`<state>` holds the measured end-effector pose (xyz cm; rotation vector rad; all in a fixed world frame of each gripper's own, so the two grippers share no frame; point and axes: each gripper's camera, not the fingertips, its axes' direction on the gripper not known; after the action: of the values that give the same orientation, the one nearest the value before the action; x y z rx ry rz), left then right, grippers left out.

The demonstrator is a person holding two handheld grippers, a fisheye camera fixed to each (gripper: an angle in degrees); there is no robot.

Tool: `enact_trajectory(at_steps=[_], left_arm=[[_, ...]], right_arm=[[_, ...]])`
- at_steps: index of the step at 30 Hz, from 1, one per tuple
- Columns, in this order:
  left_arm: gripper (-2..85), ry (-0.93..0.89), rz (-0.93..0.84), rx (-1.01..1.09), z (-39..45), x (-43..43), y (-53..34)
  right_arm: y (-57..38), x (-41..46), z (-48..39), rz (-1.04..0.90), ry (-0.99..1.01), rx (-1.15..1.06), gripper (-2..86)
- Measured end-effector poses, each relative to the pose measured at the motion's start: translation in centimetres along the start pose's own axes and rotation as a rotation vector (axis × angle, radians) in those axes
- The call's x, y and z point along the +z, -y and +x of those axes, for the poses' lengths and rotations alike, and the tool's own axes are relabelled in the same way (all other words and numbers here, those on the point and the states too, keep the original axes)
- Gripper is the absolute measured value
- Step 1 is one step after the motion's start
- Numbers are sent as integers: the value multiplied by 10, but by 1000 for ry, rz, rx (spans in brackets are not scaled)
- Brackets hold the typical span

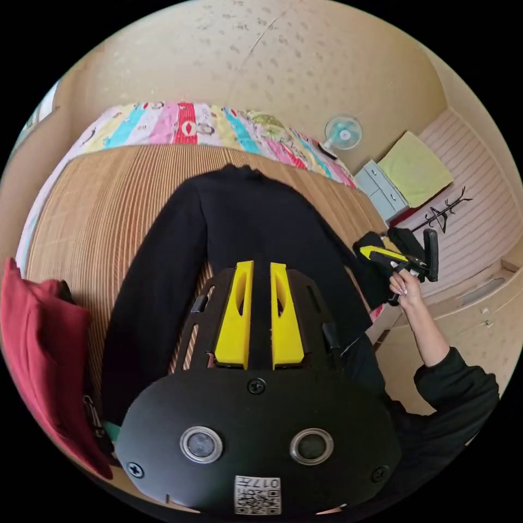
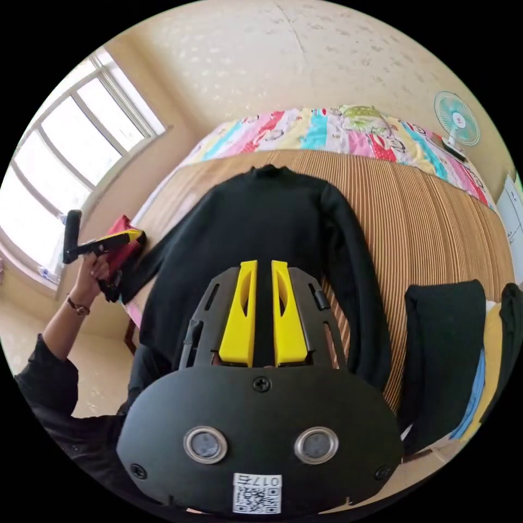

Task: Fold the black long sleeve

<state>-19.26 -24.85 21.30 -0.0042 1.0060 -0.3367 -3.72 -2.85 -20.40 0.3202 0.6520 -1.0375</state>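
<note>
The black long sleeve (image 1: 245, 218) (image 2: 261, 229) lies spread flat on the striped mat, collar away from me, both sleeves angled down along its sides. My left gripper (image 1: 261, 268) hovers in front of its body with the yellow jaws drawn together and no cloth pinched. It also appears in the right gripper view, as the left gripper (image 2: 136, 235) held in a hand past the bed's edge, near one cuff. My right gripper (image 2: 263, 267) hovers likewise, jaws together. In the left gripper view the right gripper (image 1: 366, 250) is held by a hand beside the other cuff.
The striped mat (image 1: 98, 207) covers the bed, with a colourful quilt (image 1: 185, 122) along the far side. A red garment (image 1: 38, 348) lies at one edge; a folded black stack (image 2: 441, 338) at the other. A fan (image 1: 343, 132), drawers (image 1: 381, 188) and a window (image 2: 65, 163) surround the bed.
</note>
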Motion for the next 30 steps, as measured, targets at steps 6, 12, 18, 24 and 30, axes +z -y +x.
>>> enact_trajectory(at_steps=[6,12,18,24,30], left_arm=[[50,6,-107,-59,0,85,-82],[15,-36,-19,-180,19,71,-154],[5,-36,-68,-259,44,71,-208],[34,-189,36,-306,33,43,-238],[51,-159,117,-410,20,6,-256]], right_arm=[[-86,65,-11,-28,-205,-69,50],[-155,36,-15,-53,-203,-23,32],[-211,26,13,-148,-128,80,24],[-238,-37,141,150,343,409,37],[-271,-53,303,399,562,950,105]])
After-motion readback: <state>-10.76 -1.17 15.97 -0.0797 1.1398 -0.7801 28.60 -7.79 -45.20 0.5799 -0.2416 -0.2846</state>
